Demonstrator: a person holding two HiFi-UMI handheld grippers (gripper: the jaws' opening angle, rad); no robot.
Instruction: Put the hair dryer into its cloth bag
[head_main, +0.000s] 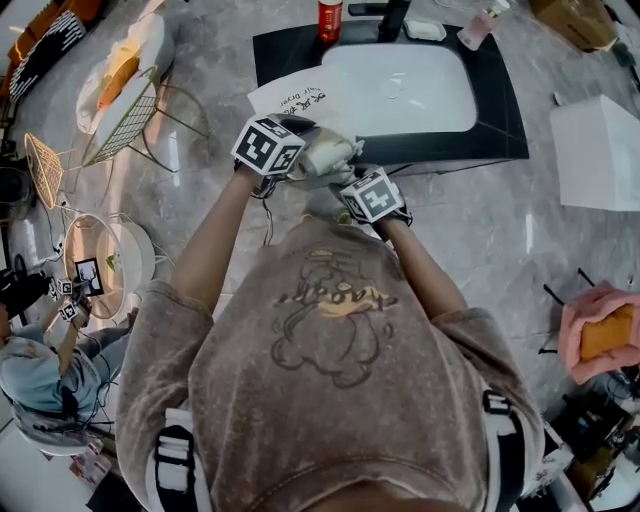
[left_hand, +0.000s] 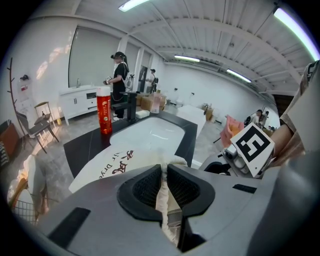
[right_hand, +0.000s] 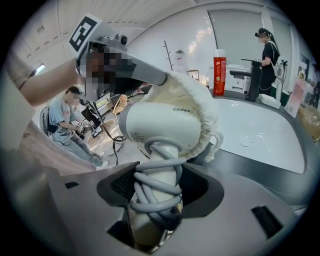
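Note:
The white hair dryer (right_hand: 161, 125) has its grey cord (right_hand: 156, 192) wound round the handle. My right gripper (right_hand: 157, 184) is shut on that wrapped handle. The dryer's head sits partly inside the gathered mouth of the cream cloth bag (right_hand: 202, 107). My left gripper (left_hand: 164, 174) is shut on the bag's rim, a fold of cloth pinched between its pads. The rest of the bag (left_hand: 111, 169), with printed lettering, lies on the black counter (left_hand: 85, 147). In the head view both grippers (head_main: 300, 152) (head_main: 348, 182) meet over the counter's front edge around the dryer (head_main: 328, 156).
A white sink basin (head_main: 400, 88) is set in the counter (head_main: 500, 120), with a black faucet (head_main: 392, 18) and a red bottle (head_main: 329, 18) behind it. A wire chair (head_main: 125, 120) stands left, a white box (head_main: 600, 150) right. A person (head_main: 45, 375) sits at lower left.

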